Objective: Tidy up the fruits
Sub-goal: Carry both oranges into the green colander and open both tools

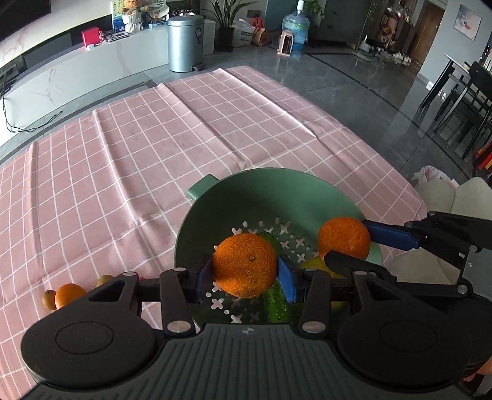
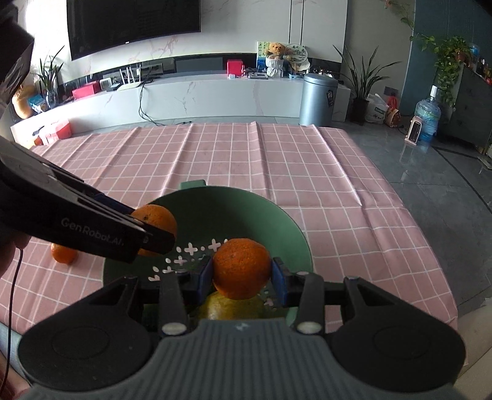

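Each jaws pair grips 1 orange [image 1: 245,265].

The oranges [image 1: 245,264] have rough, pitted, matt peel. The green colander [image 1: 270,197] looks like smooth matt plastic. A pink checked cloth [image 1: 138,147] with soft creases covers the surface. Each tool [image 2: 242,274] is matt black plastic with blue pads [image 2: 278,277] and shiny metal pins. The floor [image 1: 353,77] is glossy grey stone; the bin [image 2: 318,98] is brushed metal.

Glossy dark floor [image 1: 353,80], marble wall [image 2: 215,46], wall-mounted television [image 2: 132,21].
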Tool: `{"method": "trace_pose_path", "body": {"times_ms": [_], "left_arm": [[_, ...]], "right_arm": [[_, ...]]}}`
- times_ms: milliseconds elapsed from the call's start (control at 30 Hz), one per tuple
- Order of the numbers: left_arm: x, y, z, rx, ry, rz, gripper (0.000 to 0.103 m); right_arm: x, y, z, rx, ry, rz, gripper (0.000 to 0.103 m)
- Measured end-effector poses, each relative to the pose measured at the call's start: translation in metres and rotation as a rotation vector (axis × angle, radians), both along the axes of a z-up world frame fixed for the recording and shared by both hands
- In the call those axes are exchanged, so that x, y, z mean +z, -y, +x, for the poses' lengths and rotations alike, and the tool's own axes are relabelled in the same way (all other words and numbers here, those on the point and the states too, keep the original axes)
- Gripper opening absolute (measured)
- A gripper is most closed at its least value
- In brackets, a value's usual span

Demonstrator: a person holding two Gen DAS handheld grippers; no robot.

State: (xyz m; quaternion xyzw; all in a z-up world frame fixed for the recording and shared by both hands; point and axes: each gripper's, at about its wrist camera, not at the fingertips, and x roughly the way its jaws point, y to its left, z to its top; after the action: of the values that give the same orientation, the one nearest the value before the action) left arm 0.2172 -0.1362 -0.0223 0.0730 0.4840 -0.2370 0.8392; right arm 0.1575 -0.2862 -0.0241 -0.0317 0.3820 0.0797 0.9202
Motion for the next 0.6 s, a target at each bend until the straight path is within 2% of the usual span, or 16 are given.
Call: {"method": "trace_pose_path", "body": {"times_ms": [167,600], "left_arm": [[-0.013,0.006,0.011,-0.011,-0.03,0.038,0.052],[-0.037,0.008,0.03,-0.003,-0.069,0.085,0.052]], "right_arm": [[-0.016,-0.002,0.016,0.031,-0.045,-0.02,0.038],[-0.023,0.0,0.034,0.054,-0.051,-0.043,0.038]]}}
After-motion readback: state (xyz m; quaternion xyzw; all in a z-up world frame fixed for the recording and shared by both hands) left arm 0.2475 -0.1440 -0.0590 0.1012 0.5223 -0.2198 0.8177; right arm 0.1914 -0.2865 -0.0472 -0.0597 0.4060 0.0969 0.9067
